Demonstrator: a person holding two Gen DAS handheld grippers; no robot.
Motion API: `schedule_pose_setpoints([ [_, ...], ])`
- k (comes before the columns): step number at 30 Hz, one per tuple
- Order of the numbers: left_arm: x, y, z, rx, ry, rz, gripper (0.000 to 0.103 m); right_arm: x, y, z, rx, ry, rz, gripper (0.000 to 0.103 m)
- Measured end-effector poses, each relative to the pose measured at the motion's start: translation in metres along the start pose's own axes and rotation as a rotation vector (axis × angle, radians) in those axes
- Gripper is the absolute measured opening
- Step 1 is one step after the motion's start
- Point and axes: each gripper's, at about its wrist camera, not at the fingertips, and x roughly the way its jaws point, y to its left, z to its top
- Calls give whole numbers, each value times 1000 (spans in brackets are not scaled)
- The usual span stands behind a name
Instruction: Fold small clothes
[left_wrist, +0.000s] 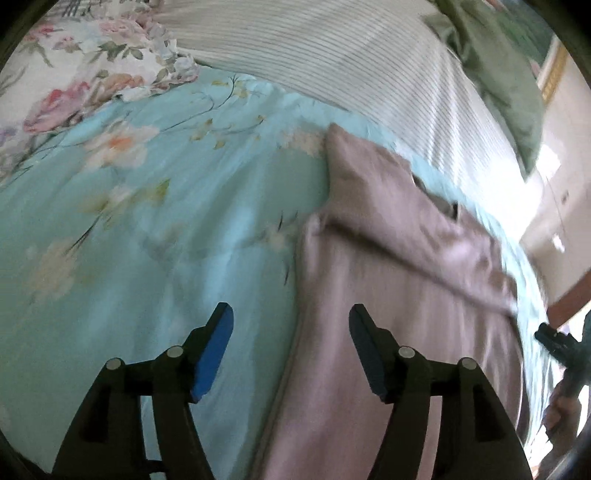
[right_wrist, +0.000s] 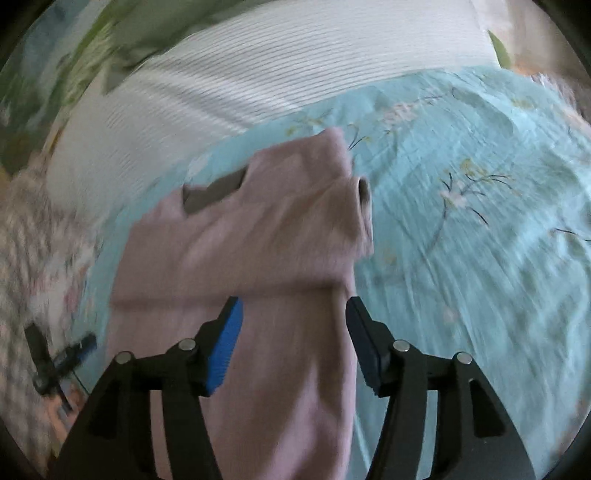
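A small pink top (left_wrist: 391, 280) lies on the turquoise floral bedspread (left_wrist: 147, 229), with a sleeve folded across its body. My left gripper (left_wrist: 291, 325) is open and empty, hovering over the top's left edge. In the right wrist view the pink top (right_wrist: 251, 251) lies lengthwise, neck opening at the far end and the folded sleeve's cuff near its far right side. My right gripper (right_wrist: 293, 317) is open and empty above the top's right part. The right gripper also shows in the left wrist view (left_wrist: 557, 343) at the far right.
A white striped pillow (left_wrist: 369, 62) lies beyond the bedspread, with green fabric (left_wrist: 495, 66) behind it. A floral quilt (left_wrist: 81, 74) lies at the far left. The bedspread (right_wrist: 480, 221) stretches to the right of the top. The left gripper (right_wrist: 62, 358) shows at the left edge.
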Motion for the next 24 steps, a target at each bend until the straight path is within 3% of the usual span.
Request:
schedule_pose_setpoints([
  [2,-13,5,-19,2,23,4,69,-14,19,-27,-106,30,-66,64],
  [5,-33,16,-46,-20,47,-6,69,-25,43,-72,-227,94,-105,78],
  [10,-69,28,-87,-30,66,-32,70,-38,51,-138,-363,180,-252,78],
  [12,-79,28,-102,-4,85,-35,71,-46,38,-155,-362,202,-300,78],
  [16,-97,27,-127,71,109,-29,72,-80,-1,-165,-228,165,-337,78],
  [17,-102,26,-134,93,114,-30,73,-88,-5,-166,-207,148,-326,78],
  [20,-109,26,-146,140,139,-55,78,-101,-16,-168,-119,112,-90,78],
  [22,-108,26,-151,165,173,-73,81,-93,-21,-171,-74,145,51,78],
  [24,-108,23,-154,190,194,-87,81,-84,-21,-178,-84,177,85,78],
])
